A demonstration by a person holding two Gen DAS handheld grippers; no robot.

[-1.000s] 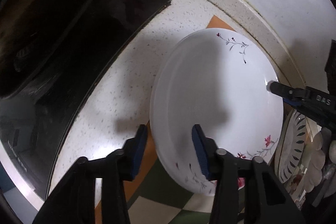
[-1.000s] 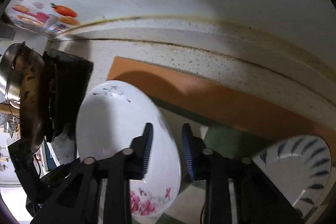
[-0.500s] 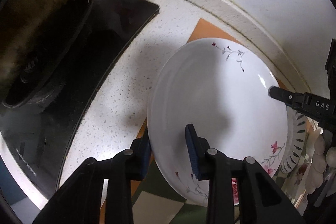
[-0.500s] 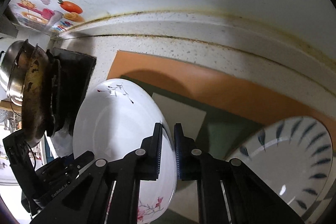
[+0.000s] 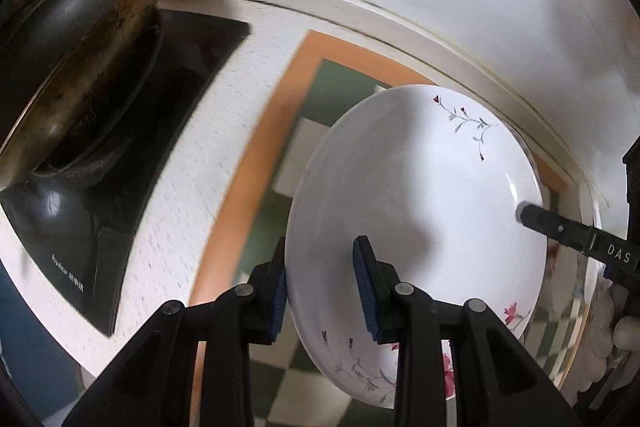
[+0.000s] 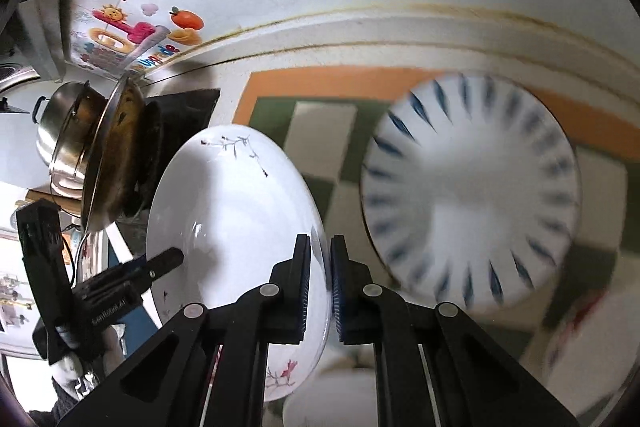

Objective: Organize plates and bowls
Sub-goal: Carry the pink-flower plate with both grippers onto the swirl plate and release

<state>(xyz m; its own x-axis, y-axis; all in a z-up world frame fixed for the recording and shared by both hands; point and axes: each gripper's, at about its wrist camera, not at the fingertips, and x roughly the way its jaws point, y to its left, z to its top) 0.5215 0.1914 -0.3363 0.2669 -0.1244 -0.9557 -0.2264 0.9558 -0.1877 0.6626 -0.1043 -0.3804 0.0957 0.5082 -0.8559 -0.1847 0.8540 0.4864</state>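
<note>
A white plate with floral sprigs (image 5: 416,195) is held tilted above a checked mat, gripped on opposite rims by both grippers. My left gripper (image 5: 322,295) is shut on its near rim. My right gripper (image 6: 320,283) is shut on the plate's (image 6: 236,211) other rim; its finger shows in the left wrist view (image 5: 560,229). A white plate with blue dashes (image 6: 472,195) lies on the mat to the right, blurred. A bowl rim (image 6: 332,403) shows below the held plate.
A dark wok (image 5: 80,59) sits on a black cooktop (image 5: 132,155) at the left, with a steel pot (image 6: 66,143) behind it. The orange-bordered checked mat (image 5: 288,131) lies on the speckled counter against the white wall. Another floral plate (image 6: 592,343) lies at right.
Both grippers closed onto the floral plate's rims and lifted it off the counter. The views pulled back and up, so the mat and the blue-dashed plate show more fully.
</note>
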